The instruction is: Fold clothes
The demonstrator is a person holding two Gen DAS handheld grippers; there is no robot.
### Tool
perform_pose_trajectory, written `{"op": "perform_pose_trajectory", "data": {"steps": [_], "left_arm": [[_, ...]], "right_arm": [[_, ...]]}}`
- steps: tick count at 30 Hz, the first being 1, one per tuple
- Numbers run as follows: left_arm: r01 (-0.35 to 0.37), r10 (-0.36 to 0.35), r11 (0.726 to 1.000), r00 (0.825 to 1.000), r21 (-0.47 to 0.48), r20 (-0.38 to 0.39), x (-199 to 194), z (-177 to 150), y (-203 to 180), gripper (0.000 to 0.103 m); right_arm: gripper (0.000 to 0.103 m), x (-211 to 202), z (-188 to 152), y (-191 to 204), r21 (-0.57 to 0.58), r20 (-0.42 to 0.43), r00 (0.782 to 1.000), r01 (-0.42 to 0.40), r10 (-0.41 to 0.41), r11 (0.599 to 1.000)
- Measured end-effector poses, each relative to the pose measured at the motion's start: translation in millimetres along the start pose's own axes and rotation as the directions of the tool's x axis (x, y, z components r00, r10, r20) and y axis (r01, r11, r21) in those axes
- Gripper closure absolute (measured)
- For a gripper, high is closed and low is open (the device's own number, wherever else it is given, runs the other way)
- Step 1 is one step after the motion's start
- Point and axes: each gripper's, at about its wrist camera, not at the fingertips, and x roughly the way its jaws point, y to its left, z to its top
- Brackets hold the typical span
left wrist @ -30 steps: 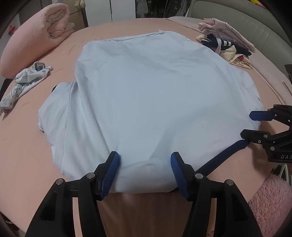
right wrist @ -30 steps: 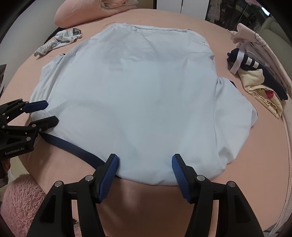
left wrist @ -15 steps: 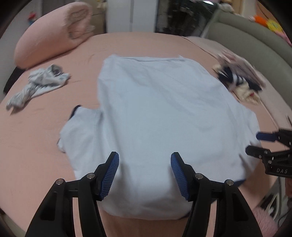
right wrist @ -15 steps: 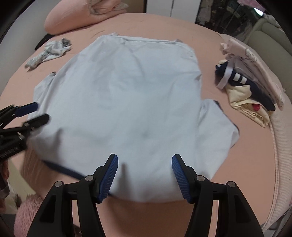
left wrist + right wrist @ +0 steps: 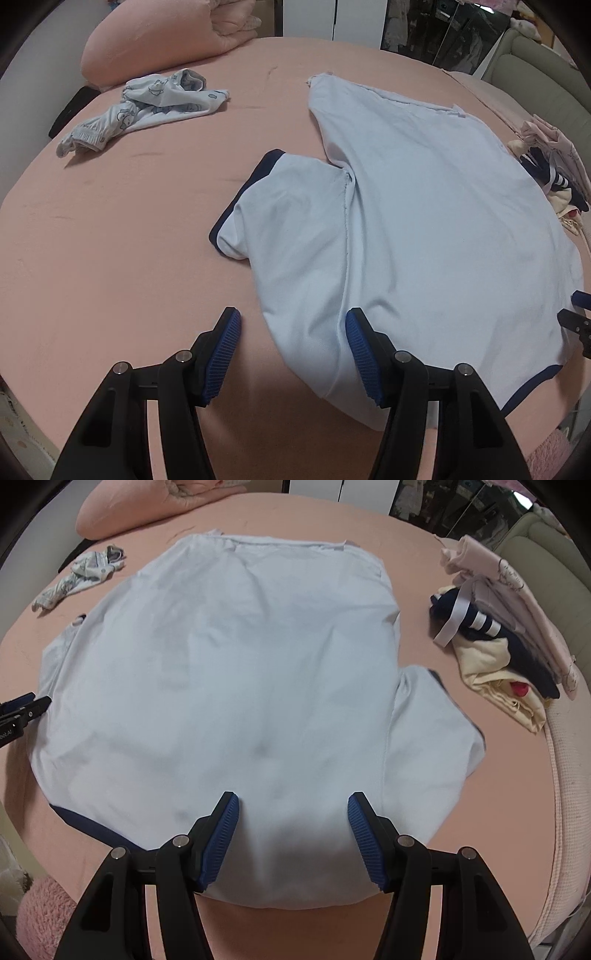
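Note:
A pale blue T-shirt (image 5: 236, 657) with navy trim lies spread flat on the round pink bed (image 5: 110, 229); it also shows in the left wrist view (image 5: 424, 221), with its left sleeve (image 5: 280, 206) spread out. My left gripper (image 5: 291, 354) is open and empty above the shirt's near left corner. My right gripper (image 5: 291, 834) is open and empty above the shirt's near edge, close to the right sleeve (image 5: 432, 731). The left gripper's tips show at the left edge of the right wrist view (image 5: 22, 709).
A small patterned garment (image 5: 147, 103) lies crumpled at the far left. A rolled pink duvet (image 5: 159, 40) sits behind it. A stack of folded clothes (image 5: 498, 635) lies at the right edge. A fluffy pink rug (image 5: 44, 915) is below the bed.
Both grippers have pulled back and risen from the shirt's near edge. The left gripper has swung left, so the left sleeve and bare bed now fill its view.

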Motion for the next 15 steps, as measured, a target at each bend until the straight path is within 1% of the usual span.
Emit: {"op": "perform_pose_trajectory", "data": {"steps": [4, 8, 12, 15], "left_arm": [[-0.024, 0.025, 0.999, 0.999, -0.030, 0.039, -7, -3, 5, 0.046], [-0.046, 0.046, 0.999, 0.999, -0.005, 0.018, -5, -8, 1, 0.046], [-0.036, 0.036, 0.999, 0.999, 0.003, 0.006, -7, -12, 4, 0.046], [-0.012, 0.012, 1.000, 1.000, -0.022, 0.015, -14, -14, 10, 0.046]], "right_arm": [[0.042, 3, -4, 0, 0.000, -0.002, 1.000, 0.002, -0.002, 1.000], [0.042, 4, -4, -1, 0.003, -0.006, 1.000, 0.001, -0.001, 1.000], [0.042, 4, -5, -1, -0.003, -0.008, 1.000, 0.004, -0.004, 1.000], [0.042, 3, -7, -3, -0.001, -0.009, 1.000, 0.007, -0.007, 1.000]]}}
